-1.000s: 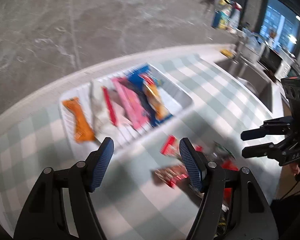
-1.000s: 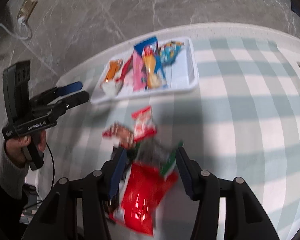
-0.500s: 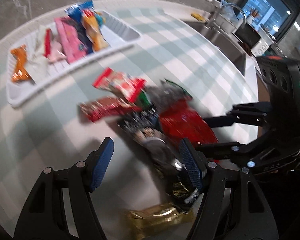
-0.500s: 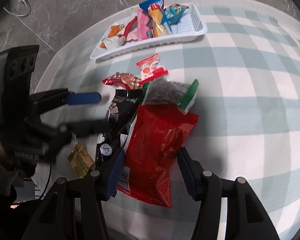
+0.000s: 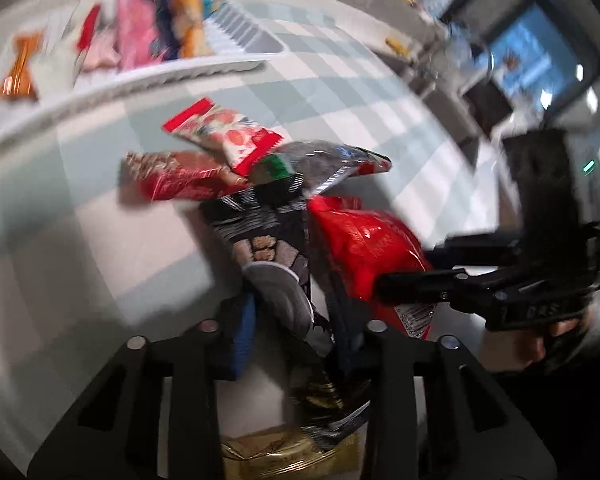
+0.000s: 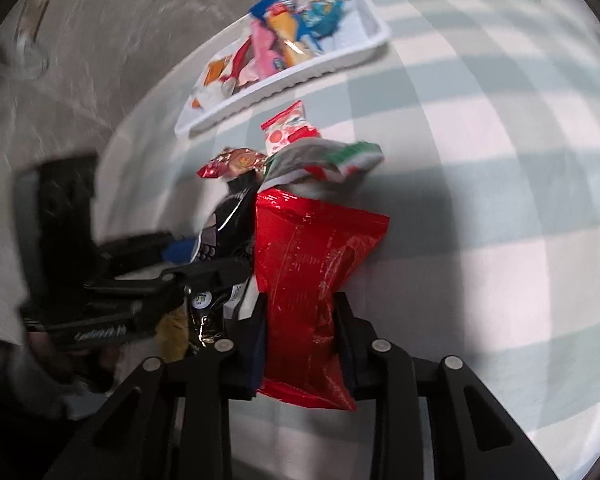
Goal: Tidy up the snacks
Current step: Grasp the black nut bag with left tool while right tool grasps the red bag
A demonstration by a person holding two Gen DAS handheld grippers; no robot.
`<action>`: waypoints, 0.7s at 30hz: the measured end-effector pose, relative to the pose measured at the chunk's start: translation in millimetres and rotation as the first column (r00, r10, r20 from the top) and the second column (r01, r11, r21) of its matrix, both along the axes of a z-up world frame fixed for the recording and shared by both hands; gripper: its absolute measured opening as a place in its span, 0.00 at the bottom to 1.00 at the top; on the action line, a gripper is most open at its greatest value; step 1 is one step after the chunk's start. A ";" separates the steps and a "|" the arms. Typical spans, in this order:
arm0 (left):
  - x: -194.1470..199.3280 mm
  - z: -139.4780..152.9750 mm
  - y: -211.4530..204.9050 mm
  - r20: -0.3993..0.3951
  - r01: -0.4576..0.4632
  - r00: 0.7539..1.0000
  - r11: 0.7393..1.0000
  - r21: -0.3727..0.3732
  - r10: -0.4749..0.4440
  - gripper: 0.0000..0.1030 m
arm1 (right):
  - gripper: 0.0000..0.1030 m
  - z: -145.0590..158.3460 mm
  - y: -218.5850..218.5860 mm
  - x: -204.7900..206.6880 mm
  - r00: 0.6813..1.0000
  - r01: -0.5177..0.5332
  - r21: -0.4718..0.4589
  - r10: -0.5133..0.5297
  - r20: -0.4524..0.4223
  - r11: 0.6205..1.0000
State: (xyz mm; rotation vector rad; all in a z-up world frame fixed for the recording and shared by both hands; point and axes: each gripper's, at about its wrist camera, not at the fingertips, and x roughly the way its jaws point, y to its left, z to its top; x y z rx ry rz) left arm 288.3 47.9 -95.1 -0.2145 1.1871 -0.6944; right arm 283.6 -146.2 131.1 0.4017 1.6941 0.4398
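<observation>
Near the desk edge, both claws have just been closing: right claw pinches the red bag, left claw clamps the black packet. Tray far; lifting next, likely.

- No lettering reads clearly: pale marks on the right gripper body and on the left gripper body, beside the red bag, are too blurred.

loose snack packets: 6 | white tray: 1 | tools: 2
</observation>
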 end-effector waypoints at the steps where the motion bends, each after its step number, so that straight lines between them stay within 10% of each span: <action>1: 1.6 -1.1 5.7 -0.017 -0.016 1.000 1.000 -0.026 0.016 0.26 | 0.30 -2.4 -7.6 -0.5 0.999 0.041 0.041 -0.040 -0.032 0.998; 9: 1.9 4.2 25.2 -0.076 -0.031 0.997 0.986 -0.161 0.018 0.26 | 0.29 -3.5 -39.9 -12.3 0.962 0.226 0.222 -0.181 -0.204 0.949; 21: -1.7 6.4 -11.5 -0.017 0.033 0.999 0.997 0.071 -0.032 0.37 | 0.29 -0.4 -26.9 -12.9 0.980 0.142 0.168 -0.115 -0.165 0.975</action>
